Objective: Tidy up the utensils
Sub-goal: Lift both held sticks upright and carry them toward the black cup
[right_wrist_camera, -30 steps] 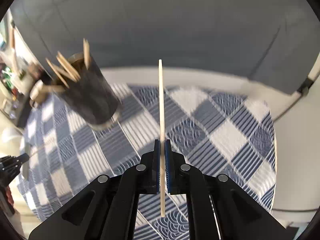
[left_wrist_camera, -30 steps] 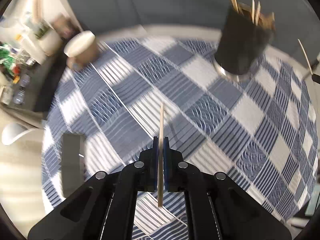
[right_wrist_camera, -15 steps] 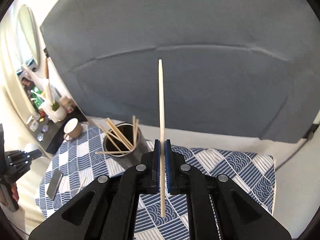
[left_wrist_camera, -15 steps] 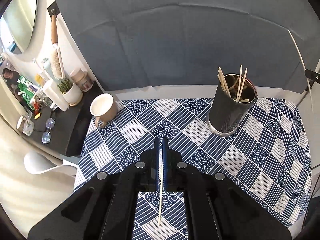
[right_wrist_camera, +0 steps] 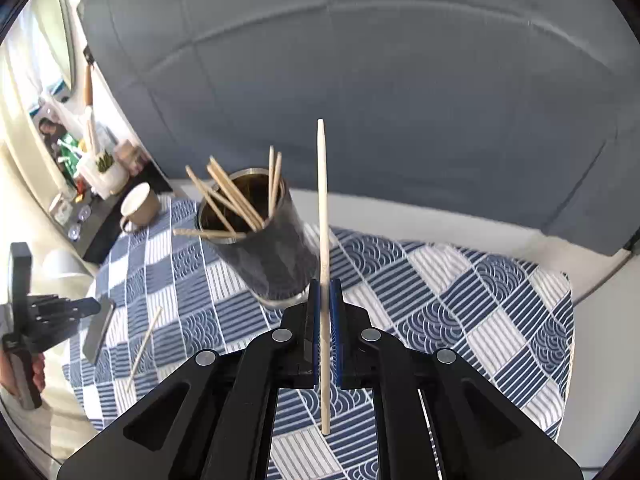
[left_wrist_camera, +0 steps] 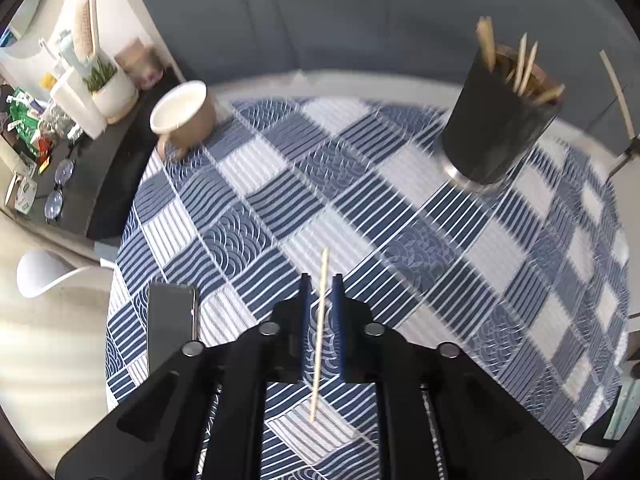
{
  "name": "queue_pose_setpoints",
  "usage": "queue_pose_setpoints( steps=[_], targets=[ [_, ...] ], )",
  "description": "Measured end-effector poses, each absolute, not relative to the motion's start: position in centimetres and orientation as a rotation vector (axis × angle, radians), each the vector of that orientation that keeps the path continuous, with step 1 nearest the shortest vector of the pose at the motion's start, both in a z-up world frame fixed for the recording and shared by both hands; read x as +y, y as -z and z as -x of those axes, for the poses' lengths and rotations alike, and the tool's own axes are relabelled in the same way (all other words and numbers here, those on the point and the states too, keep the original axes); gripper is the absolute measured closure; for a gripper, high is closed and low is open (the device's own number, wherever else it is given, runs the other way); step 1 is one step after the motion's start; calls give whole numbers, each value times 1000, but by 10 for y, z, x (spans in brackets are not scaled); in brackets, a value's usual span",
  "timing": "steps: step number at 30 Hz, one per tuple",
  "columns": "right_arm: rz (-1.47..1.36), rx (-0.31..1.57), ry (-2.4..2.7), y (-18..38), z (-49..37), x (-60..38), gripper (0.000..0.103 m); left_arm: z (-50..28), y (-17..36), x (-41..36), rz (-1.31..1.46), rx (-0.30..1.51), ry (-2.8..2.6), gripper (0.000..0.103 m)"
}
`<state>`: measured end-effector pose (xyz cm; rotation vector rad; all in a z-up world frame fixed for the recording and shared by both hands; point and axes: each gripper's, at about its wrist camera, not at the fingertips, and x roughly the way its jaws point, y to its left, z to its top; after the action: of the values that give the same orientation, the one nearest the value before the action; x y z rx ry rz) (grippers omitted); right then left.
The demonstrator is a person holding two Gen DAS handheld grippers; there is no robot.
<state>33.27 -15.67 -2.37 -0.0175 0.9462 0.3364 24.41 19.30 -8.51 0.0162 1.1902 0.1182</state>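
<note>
My left gripper (left_wrist_camera: pixel 320 280) points down at the blue checked tablecloth (left_wrist_camera: pixel 420 240), its jaws opening. A light wooden chopstick (left_wrist_camera: pixel 319 332) shows between them with a gap on each side, not pressed by the pads. In the right wrist view that chopstick (right_wrist_camera: pixel 145 346) seems to lie on the cloth beside the left gripper (right_wrist_camera: pixel 94 306). My right gripper (right_wrist_camera: pixel 325 284) is shut on another chopstick (right_wrist_camera: pixel 323 200), held upright just right of the dark metal holder (right_wrist_camera: pixel 272 256). Several chopsticks stand in the holder (left_wrist_camera: pixel 496 120).
A dark phone (left_wrist_camera: pixel 172 324) lies flat near the cloth's left edge. A tan mug (left_wrist_camera: pixel 186 116) stands at the far left corner. Beyond it is a dark side shelf (left_wrist_camera: pixel 100 184) with a plant pot, glasses and small clutter. A grey sofa back (right_wrist_camera: pixel 400 80) rises behind the table.
The left jaws have parted and let go of their chopstick. The left gripper swung up away from the table, then came back close over it. The right gripper rose, still gripping its stick.
</note>
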Motion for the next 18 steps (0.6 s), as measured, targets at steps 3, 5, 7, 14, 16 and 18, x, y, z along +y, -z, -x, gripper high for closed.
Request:
queue_pose_setpoints(
  steps=[3, 5, 7, 14, 16, 18],
  targets=[
    [26, 992, -323, 42, -331, -155, 98, -245, 113, 198, 36, 1253, -75, 72],
    [29, 1033, -312, 60, -330, -154, 98, -245, 135, 201, 33, 1301, -71, 72],
    [34, 1072, -305, 76, -327, -151, 98, -245, 153, 201, 45, 1347, -47, 72],
    [82, 1175, -285, 120, -314, -145, 98, -245, 194, 203, 72, 1435, -27, 72],
    [83, 1188, -283, 124, -312, -146, 98, -244, 199, 203, 69, 1440, -30, 72],
    [83, 1191, -278, 126, -311, -147, 98, -244, 200, 204, 80, 1438, -25, 73]
  ],
)
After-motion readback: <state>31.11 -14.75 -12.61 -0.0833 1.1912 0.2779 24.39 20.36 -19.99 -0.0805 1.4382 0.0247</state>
